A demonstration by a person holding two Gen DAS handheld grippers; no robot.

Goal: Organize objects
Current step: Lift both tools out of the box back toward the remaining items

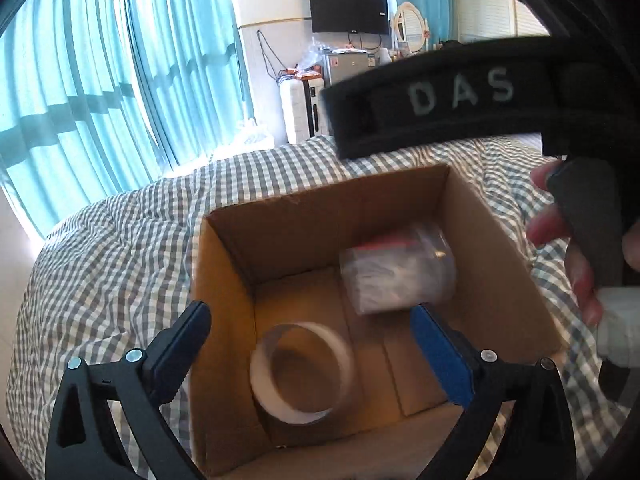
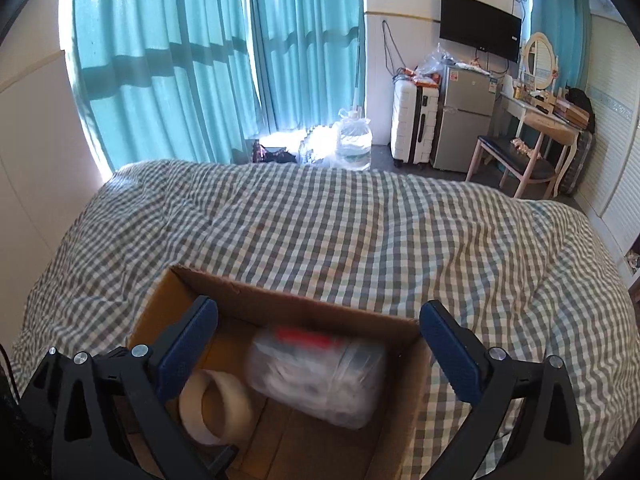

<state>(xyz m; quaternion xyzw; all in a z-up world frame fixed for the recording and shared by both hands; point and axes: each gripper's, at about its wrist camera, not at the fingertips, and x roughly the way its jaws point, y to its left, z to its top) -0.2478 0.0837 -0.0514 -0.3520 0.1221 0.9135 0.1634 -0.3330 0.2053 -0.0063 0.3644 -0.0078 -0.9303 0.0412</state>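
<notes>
open cardboard box (image 1: 224, 264) on bed with grey-white checked cover (image 1: 120, 248), box near the bed's near edge, flaps not visible. inside: white tape roll (image 1: 302, 372) standing on its edge by the box's near-left wall, and clear plastic bag of white items with a red patch (image 1: 396, 276) lying toward the far-right corner. bag blurred, contents unclear. roll and bag apart, bare box floor between.

left hand-held gripper (image 1: 312, 344) above the box's near side, jaws wide apart, nothing between the pads; tape roll seen below the gap, not touched. right hand-held gripper (image 2: 320, 348) likewise spread wide over the box, empty, plastic bag lying below and between its fingers, no contact seen. same box (image 2: 168, 292), roll (image 2: 218, 406) and bag (image 2: 320, 380) in right wrist view.

in left wrist view, black body marked "das" at upper right, with fingers of a hand (image 1: 560, 240) around a dark handle.

beyond the bed's far edge: teal curtains (image 2: 168, 60), water jug (image 2: 354, 142) on floor, white suitcase (image 2: 412, 128), small fridge (image 2: 466, 116), wall screen (image 2: 480, 24).
</notes>
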